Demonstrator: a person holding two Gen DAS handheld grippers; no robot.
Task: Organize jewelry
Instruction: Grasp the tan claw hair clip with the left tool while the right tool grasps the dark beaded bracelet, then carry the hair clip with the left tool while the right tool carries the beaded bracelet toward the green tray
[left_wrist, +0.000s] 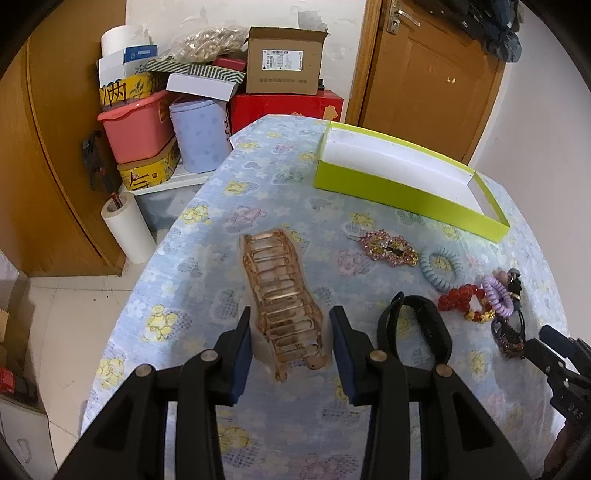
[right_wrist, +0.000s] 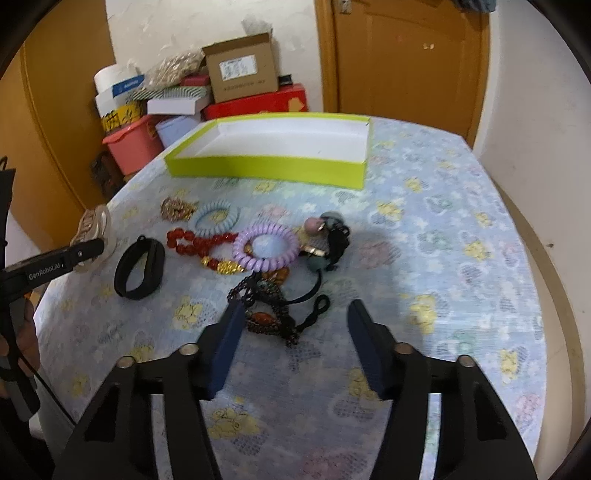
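Note:
A long amber hair claw (left_wrist: 284, 295) lies on the flowered tablecloth between the fingers of my left gripper (left_wrist: 290, 321). A small gap shows on each side, so the gripper is open. My right gripper (right_wrist: 295, 310) is open over a dark beaded chain (right_wrist: 271, 317), whose left end lies against the left finger. Beyond it lie a purple coil tie (right_wrist: 266, 247), a red bead bracelet (right_wrist: 199, 243), a black band (right_wrist: 138, 269), a blue coil tie (right_wrist: 216, 219) and a rhinestone clip (left_wrist: 388, 247). An empty green box (right_wrist: 266, 170) stands at the table's far side.
Stacked cartons, a pink bin (left_wrist: 136, 129) and a lilac tin (left_wrist: 201, 136) crowd the floor past the table's far left corner. A white paper roll (left_wrist: 127, 229) stands by the left edge. A wooden door (left_wrist: 424, 81) is behind the table.

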